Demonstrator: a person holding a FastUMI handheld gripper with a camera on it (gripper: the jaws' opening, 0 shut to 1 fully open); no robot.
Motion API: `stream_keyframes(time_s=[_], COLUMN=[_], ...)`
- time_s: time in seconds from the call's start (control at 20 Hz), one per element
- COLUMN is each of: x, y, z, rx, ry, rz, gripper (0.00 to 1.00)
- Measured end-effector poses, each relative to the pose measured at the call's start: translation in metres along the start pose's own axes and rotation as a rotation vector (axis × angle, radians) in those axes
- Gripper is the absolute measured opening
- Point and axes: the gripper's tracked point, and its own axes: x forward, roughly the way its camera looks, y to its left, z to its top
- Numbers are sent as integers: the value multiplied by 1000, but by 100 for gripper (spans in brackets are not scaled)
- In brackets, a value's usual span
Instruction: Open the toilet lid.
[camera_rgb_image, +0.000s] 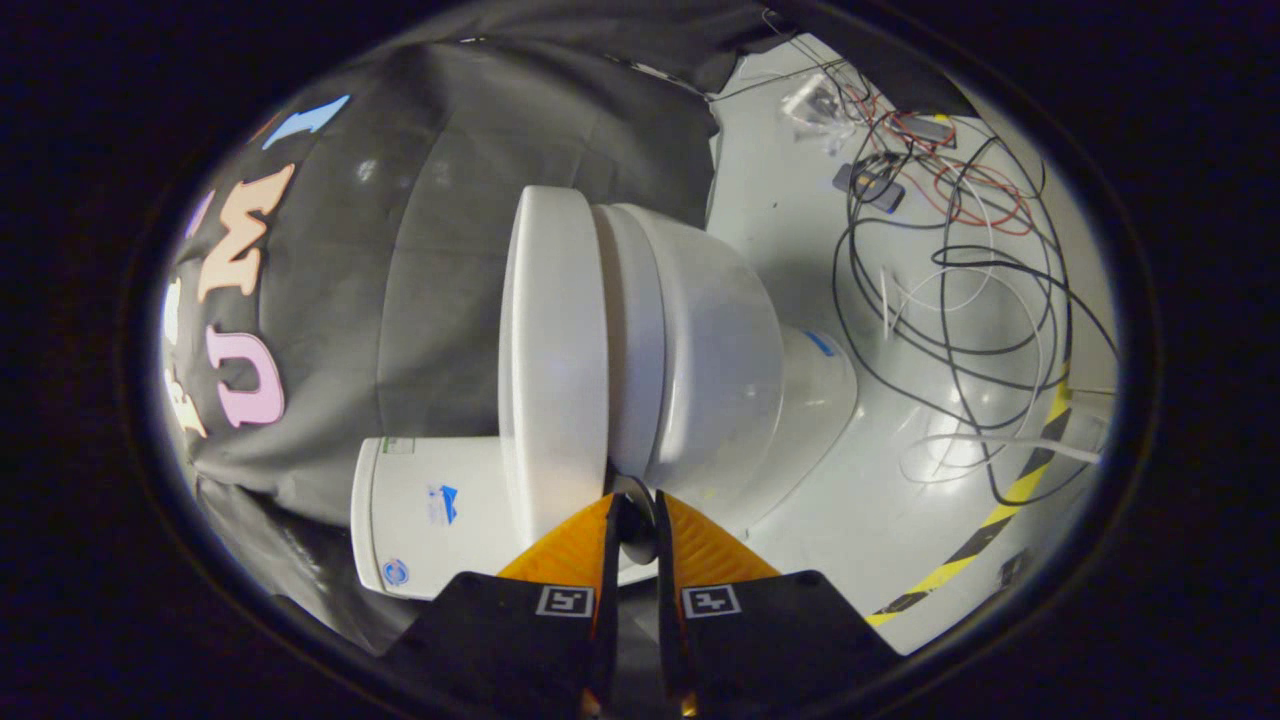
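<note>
We see the tool (634, 505) with its fingers nearly together, their tips at the edge of the white plastic toilet lid (553, 360), which lies closed on the white ceramic bowl (715, 350).

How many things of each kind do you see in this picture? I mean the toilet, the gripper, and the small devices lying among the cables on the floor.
Toilet, lid nearly closed: 1
Gripper, fingers almost together at the lid's edge: 1
Small dark devices among the cables: 2, one near and one farther
Total: 4
The tangled cables are too many to count apart.
</note>
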Motion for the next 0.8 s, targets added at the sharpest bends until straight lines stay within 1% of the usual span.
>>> stream_keyframes(time_s=[0.1, 0.15, 0.2, 0.25, 0.35, 0.5, 0.8], x=[-2, -6, -11, -2, -4, -7, -20], y=[1, 7, 3, 6, 12, 13, 40], z=[0, 4, 16, 3, 6, 3, 4], rx=[-39, -45, -40, -43, -10, -56, -81], ry=[-24, -31, -88, -63, -86, -86, -131], rz=[-38, -13, -31, -34, -43, -75, -55], gripper=[18, 18, 10, 1, 1, 1, 1])
